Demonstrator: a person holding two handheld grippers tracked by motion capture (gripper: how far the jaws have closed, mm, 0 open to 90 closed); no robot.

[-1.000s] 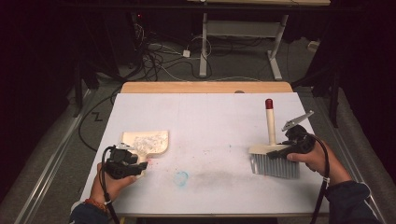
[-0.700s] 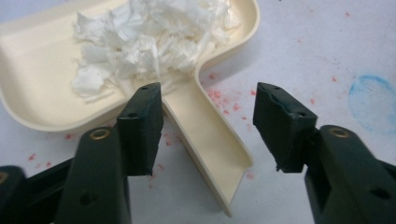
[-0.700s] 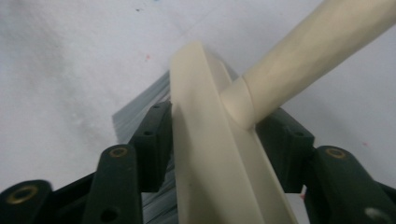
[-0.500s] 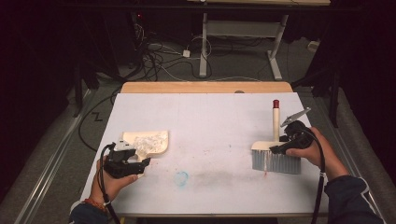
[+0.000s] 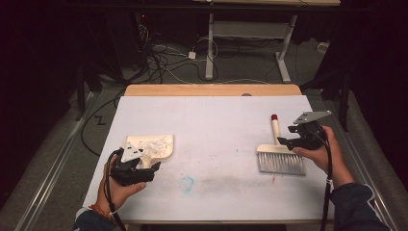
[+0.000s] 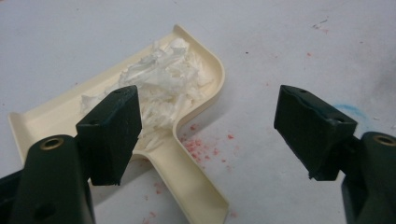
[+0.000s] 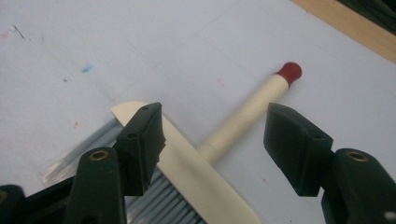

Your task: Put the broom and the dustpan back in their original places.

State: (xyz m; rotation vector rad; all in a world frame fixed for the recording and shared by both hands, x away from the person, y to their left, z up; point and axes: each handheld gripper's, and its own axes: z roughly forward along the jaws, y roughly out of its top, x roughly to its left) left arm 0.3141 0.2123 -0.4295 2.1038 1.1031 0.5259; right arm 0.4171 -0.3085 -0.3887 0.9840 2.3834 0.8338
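The table is covered with a white sheet [image 5: 216, 130], and a strip of bare wood [image 5: 211, 90] shows at its far edge. The sheet is not clean: there is a small blue smear [image 5: 186, 183] between the two grippers, a grey smudge beside it, and some red specks near the dustpan handle in the left gripper view. Behind the table the room is dark, with a grey floor, many cables [image 5: 163, 57] and the white legs of another desk [image 5: 250, 33].

The left gripper [image 5: 146, 166] has just been opening its jaws, and now they stand wide apart. The cream dustpan [image 6: 116, 107] lies flat just in front of it, with white scraps [image 6: 163, 79] inside; its handle points between the jaws, but the pads do not press it.

The right gripper [image 5: 284, 141] has also just been opening. The brush [image 7: 196, 163] lies on the sheet directly under and ahead of the jaws, and its cream handle with a red tip [image 7: 289, 71] points away from the gripper. The pads do not hold it.
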